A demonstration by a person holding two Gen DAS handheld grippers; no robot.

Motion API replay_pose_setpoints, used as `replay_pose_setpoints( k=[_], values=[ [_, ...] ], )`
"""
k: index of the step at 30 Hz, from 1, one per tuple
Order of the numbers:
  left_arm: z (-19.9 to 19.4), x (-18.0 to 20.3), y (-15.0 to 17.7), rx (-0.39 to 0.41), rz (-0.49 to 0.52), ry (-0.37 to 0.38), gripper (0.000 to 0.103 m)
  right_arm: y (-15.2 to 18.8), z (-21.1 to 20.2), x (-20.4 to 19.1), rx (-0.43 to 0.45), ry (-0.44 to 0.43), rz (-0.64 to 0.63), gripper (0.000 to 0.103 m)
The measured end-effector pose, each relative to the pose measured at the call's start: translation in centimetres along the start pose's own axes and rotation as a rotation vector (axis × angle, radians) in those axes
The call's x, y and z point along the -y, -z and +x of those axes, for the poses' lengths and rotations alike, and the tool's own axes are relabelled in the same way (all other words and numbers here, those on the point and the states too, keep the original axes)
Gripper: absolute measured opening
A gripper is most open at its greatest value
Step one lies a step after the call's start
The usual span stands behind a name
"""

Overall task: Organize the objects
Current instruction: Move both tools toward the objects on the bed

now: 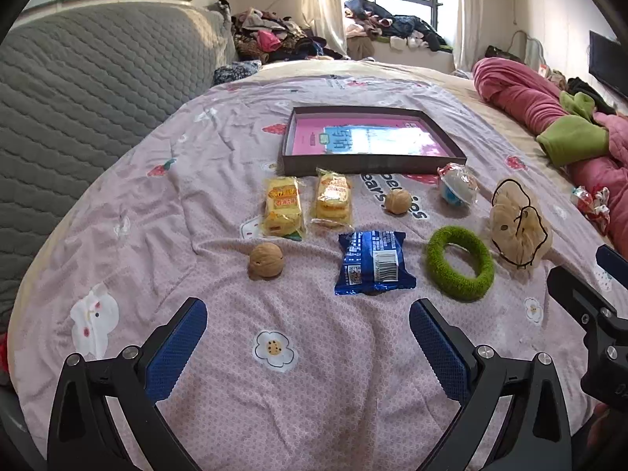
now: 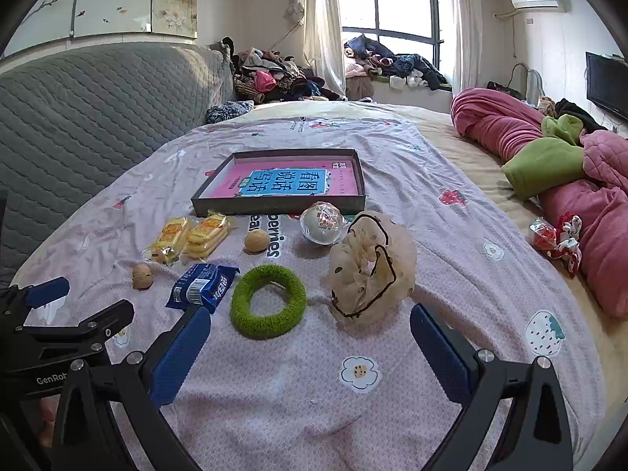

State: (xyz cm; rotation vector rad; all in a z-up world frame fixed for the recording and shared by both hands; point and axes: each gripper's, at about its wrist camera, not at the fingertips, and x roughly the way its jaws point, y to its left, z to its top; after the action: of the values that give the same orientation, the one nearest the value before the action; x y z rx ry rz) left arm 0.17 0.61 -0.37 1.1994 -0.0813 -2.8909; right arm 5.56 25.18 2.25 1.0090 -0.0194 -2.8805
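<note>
Lying loose on the bed (image 1: 117, 259), left to right, a walnut (image 1: 265, 261), yellow cake packs (image 1: 282, 212), blue packet (image 1: 373, 263), green ring (image 1: 460, 268) and beige scrunchie (image 1: 518, 227) await sorting before an unfilled shallow box (image 1: 369, 165), both left tongs (image 1: 308, 349) and right tongs (image 2: 310, 353) gaping wide, empty.

Bed (image 1: 117, 204) under a pink printed sheet, snacks and trinkets laid out on it.

On the sheet lay a shallow dark tray (image 1: 369, 165), two yellow snack packs (image 1: 282, 208) side by side, two walnuts (image 1: 266, 261) apart, a blue packet (image 1: 373, 263), a green ring (image 1: 460, 269), a beige scrunchie (image 1: 518, 227) and a wrapped ball (image 1: 457, 189); pink bedding (image 1: 522, 94) was piled along the edge.
</note>
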Motion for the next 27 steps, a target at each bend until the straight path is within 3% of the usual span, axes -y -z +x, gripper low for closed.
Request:
replay_pose_setpoints(
  k=[27],
  values=[
    [-0.9, 0.1, 0.2, 0.017, 0.016, 0.001, 0.103, -0.1, -0.7, -1.0, 0.022, 0.002, -0.049, 0.103]
  ],
)
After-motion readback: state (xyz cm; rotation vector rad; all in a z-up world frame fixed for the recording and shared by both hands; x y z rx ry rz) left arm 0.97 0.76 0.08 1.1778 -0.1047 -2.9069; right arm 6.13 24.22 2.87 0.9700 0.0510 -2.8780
